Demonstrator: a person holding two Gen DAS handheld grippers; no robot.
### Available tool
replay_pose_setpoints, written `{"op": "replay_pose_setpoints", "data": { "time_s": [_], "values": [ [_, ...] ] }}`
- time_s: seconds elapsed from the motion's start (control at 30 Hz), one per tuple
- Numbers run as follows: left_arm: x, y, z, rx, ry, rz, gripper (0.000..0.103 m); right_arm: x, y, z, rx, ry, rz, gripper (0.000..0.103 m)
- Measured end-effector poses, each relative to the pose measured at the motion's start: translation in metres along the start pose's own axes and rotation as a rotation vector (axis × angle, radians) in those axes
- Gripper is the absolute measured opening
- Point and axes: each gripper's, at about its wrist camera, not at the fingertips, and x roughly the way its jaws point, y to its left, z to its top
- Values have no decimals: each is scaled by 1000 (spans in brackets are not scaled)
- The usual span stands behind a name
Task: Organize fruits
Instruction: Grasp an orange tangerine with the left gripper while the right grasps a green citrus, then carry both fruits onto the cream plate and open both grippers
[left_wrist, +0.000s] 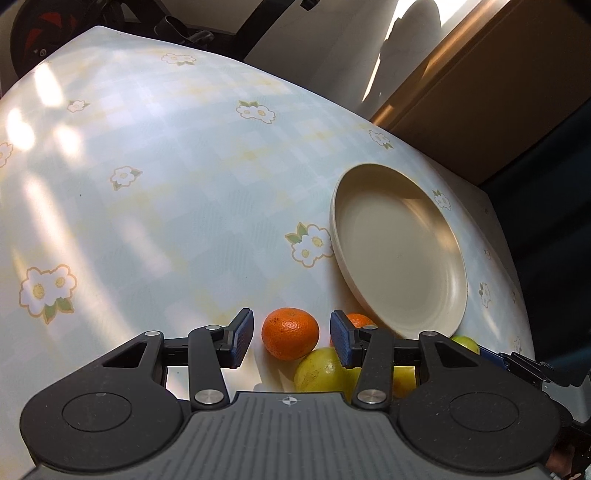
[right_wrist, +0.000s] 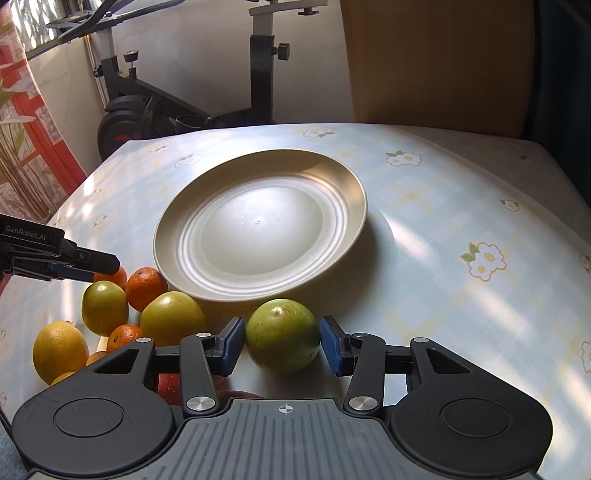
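While the right gripper (right_wrist: 282, 345) sits low over the tablecloth (right_wrist: 461, 206), a large green fruit (right_wrist: 282, 336) lies between its blue pads (right_wrist: 232, 345); the left pad seems to touch the skin and a thin gap shows at the right pad, so whether the fruit is gripped cannot be told. This fruit rests just in front of the near rim of a cream plate (right_wrist: 347, 184), which holds nothing. To the left lies a cluster of fruit: two greenish-yellow ones (right_wrist: 104, 307), small oranges (right_wrist: 146, 288) and a lemon (right_wrist: 59, 350), all on the cloth beside the plate. The left gripper (left_wrist: 291, 339) is spread wide around one small orange (left_wrist: 290, 332), its pads clear of the peel on both sides. A yellow-green fruit (left_wrist: 321, 371) touches that orange from below. An exercise bike (right_wrist: 155, 107) stands behind the table
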Motion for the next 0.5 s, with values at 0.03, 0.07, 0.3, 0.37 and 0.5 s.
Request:
{"op": "replay_pose_setpoints", "data": {
  "time_s": [0.03,0.07,0.3,0.37,0.5],
  "values": [
    [2,1,0,-10,4,-5,48,0,0,0,6,1,1,42],
    [7,3,0,-19,12,-6,48,1,-1,0,11,4,2,42],
    [18,-3,-1,20,-1,14,36,4,-7,2,42,20,22,41],
    [12,-5,0,52,-24,24,36,0,-9,3,44,7,25,41],
    [-5,-14,2,107,-83,33,36,-8,-12,10,41,-17,27,41]
  ]
}}
